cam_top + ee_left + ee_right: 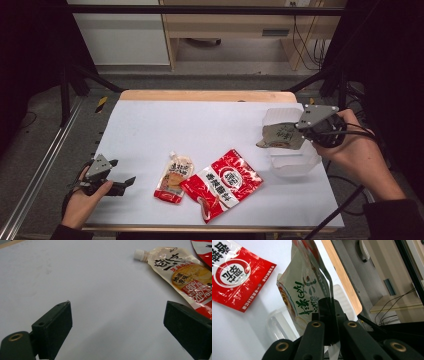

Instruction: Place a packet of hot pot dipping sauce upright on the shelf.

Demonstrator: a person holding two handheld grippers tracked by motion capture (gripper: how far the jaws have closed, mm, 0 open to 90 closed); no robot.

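My right gripper (298,134) (329,305) is shut on the edge of a pale packet with green writing (280,136) (305,293). I hold that packet above a clear plastic box (295,160) (277,326) at the table's right side. A red and white packet (224,183) (233,277) lies flat near the front middle. Left of it lies a spouted pouch with a white cap (174,177) (181,273). My left gripper (131,181) (117,326) rests open at the front left with nothing between its jaws, and the pouch lies ahead of it to the right.
A white sheet (200,130) covers the table. A wooden strip (207,95) runs along the far edge. Dark frame bars (80,75) stand at both far corners. Cables (350,132) trail from the right gripper over the table's right edge.
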